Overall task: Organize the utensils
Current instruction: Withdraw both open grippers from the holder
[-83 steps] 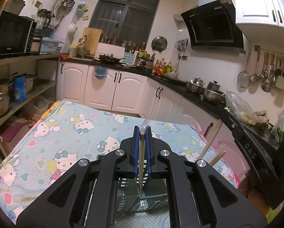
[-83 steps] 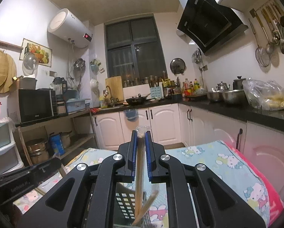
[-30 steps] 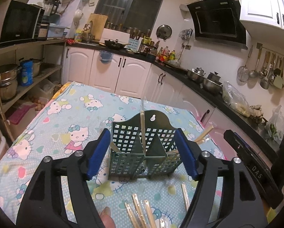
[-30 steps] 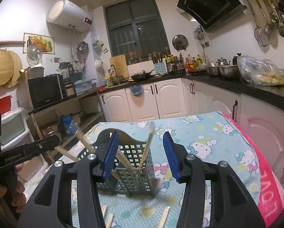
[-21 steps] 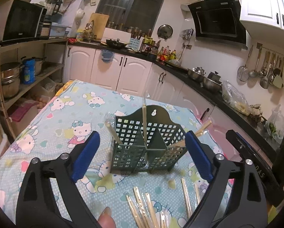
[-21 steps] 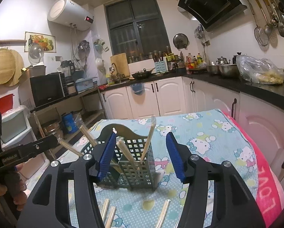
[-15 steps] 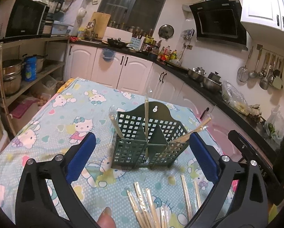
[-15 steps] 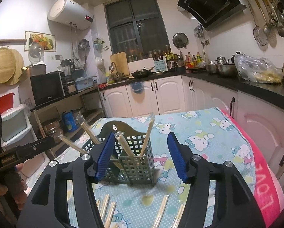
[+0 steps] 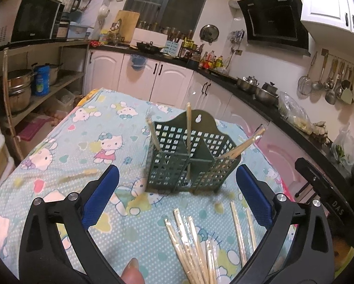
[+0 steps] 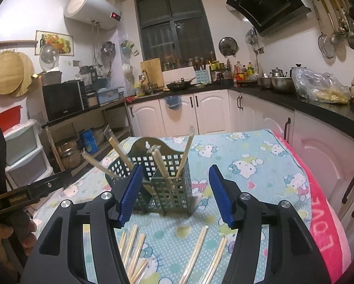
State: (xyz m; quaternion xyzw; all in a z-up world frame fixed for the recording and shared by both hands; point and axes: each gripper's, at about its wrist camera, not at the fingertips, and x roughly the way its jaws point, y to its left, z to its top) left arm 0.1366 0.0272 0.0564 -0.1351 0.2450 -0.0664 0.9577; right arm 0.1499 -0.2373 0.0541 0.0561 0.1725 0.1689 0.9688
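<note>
A dark green mesh utensil basket (image 9: 191, 156) (image 10: 160, 182) stands upright on the table with several wrapped wooden chopsticks leaning in its compartments. More wrapped chopsticks (image 9: 193, 243) (image 10: 134, 243) lie loose on the cloth in front of it, and a further pair (image 10: 195, 253) lies to the right. My left gripper (image 9: 177, 177) is held wide open a little short of the basket, nothing between its fingers. Nearer the basket's right corner, my right gripper (image 10: 176, 169) is also open and empty.
The table wears a light blue cartoon-cat cloth (image 9: 82, 142) with a pink edge (image 10: 319, 224) at the right. White cabinets and a black counter run behind and to the right. Open shelves with pots (image 9: 18, 87) stand to the left. A person's fingertip (image 9: 132, 272) shows below.
Both grippers were shut on chopsticks standing in the basket. They have since let go, opened and drawn back, so the loose chopsticks on the cloth have come into view.
</note>
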